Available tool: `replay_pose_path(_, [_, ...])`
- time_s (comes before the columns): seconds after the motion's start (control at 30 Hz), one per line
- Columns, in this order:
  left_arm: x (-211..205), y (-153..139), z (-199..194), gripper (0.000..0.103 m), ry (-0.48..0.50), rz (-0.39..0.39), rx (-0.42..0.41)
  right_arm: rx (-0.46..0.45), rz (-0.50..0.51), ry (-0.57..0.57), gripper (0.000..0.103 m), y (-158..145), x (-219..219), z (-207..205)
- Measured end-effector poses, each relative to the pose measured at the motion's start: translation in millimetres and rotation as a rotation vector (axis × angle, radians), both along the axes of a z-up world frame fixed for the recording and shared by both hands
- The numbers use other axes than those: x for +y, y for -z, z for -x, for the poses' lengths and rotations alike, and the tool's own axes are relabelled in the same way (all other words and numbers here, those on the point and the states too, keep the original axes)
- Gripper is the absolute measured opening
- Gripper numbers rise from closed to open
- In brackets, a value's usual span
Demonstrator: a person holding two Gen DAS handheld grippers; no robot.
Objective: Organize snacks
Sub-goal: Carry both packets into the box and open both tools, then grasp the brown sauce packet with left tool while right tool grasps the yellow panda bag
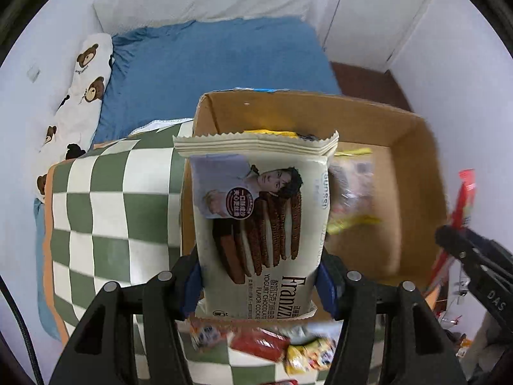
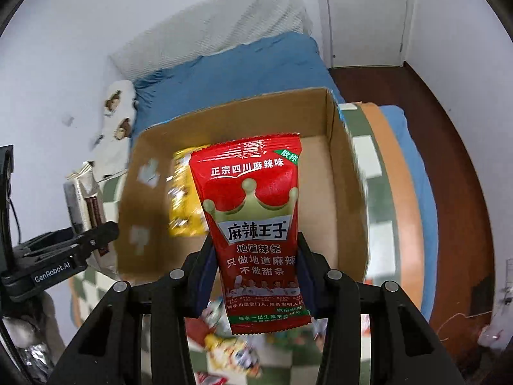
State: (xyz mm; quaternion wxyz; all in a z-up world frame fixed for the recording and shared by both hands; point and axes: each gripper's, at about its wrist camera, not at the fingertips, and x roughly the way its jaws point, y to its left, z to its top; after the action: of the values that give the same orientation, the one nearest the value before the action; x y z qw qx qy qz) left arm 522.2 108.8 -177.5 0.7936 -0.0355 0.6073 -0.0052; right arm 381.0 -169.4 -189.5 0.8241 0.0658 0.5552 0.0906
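My left gripper (image 1: 259, 276) is shut on a cream Franzzi chocolate cookie pack (image 1: 259, 211) and holds it upright over the near edge of an open cardboard box (image 1: 413, 166). My right gripper (image 2: 255, 276) is shut on a red spicy-strip packet (image 2: 253, 211), held upright in front of the same box (image 2: 343, 173). Yellow snack packets lie inside the box (image 2: 184, 199). Each gripper shows in the other's view: the right one at the far right (image 1: 474, 256), the left one at the far left (image 2: 64, 250).
The box sits on a green-and-white checked cloth (image 1: 105, 218) on a bed with a blue sheet (image 1: 224, 61). Several loose snack packets (image 1: 288, 349) lie on the cloth below the grippers. A bear-print pillow (image 1: 83, 86) lies at the left. A wooden floor (image 2: 442, 147) is at the right.
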Motion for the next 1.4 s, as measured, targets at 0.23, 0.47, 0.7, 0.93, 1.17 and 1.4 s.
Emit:
replay_pose_path(0.23, [1.8, 51.5, -51.7, 0.057, 0.008, -0.029, 0.102, 0.071, 0.106, 0.023, 0.047, 42.3, 3.9, -88.1])
replay_pose_path(0.47, [5.2, 71.0, -80.1, 0.059, -0.002, -0.075, 0.097, 0.134, 0.132, 0.026, 0.050, 83.2, 5.6, -108.5])
replay_pose_path(0.7, [4.1, 75.6, -89.8, 0.085, -0.004, -0.026, 0.106, 0.179, 0.145, 0.016, 0.089, 108.1, 13.8, -129.0])
replay_pose_path(0.93, [0.3, 67.2, -77.0, 0.085, -0.015, -0.010, 0.062, 0.185, 0.129, 0.017, 0.089, 111.7, 16.7, -131.0])
replay_pose_path(1.17, [-3.8, 51.2, -40.5, 0.085, -0.024, 0.007, -0.019, 0.147, 0.141, 0.022, 0.089, 107.0, 20.8, -100.4])
replay_pose_path(1.4, [-16.2, 27.5, 14.0, 0.085, -0.028, 0.002, -0.113, 0.054, 0.141, 0.003, 0.089, 84.0, 27.0, -48.6])
